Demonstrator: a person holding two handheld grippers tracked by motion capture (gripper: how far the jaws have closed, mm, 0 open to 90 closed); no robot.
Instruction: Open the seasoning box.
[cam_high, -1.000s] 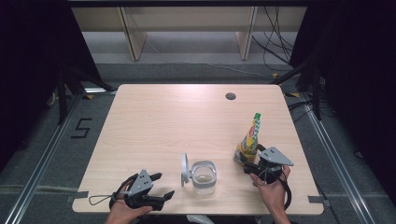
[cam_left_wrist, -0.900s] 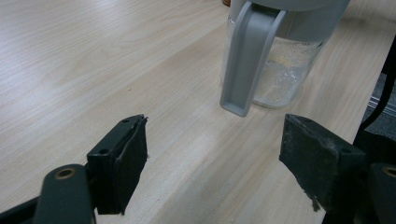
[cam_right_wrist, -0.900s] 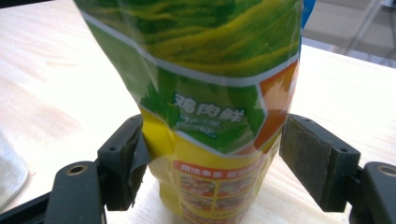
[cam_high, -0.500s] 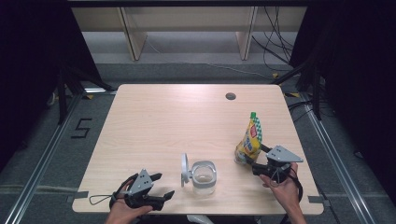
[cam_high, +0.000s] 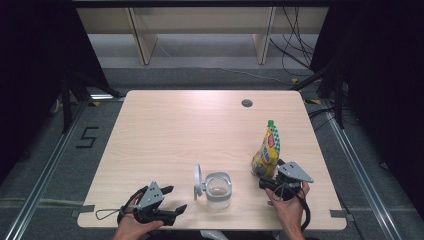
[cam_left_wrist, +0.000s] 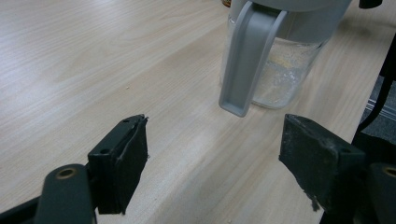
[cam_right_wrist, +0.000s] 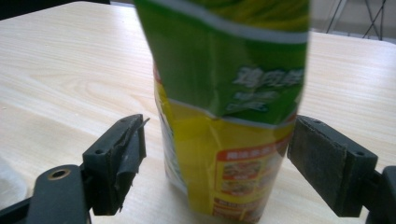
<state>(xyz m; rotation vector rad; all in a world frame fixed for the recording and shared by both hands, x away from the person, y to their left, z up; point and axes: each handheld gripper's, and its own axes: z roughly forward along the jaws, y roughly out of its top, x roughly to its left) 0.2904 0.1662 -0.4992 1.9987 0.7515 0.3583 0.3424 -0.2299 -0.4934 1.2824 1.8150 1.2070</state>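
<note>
Yellow-green pouch (cam_right_wrist: 224, 130) stands upright on table (cam_high: 165, 135), betw. R gripper (cam_high: 267, 183) jaws; jaws just opened wide, pads not touching. L gripper (cam_high: 171, 200) open, empty, near jar (cam_high: 218, 189). Jar lid open. Grasp and pour judged pending.

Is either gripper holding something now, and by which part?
Nothing is held. The right gripper has just opened, jaws either side of the yellow-green standing pouch; left gripper is open.
</note>
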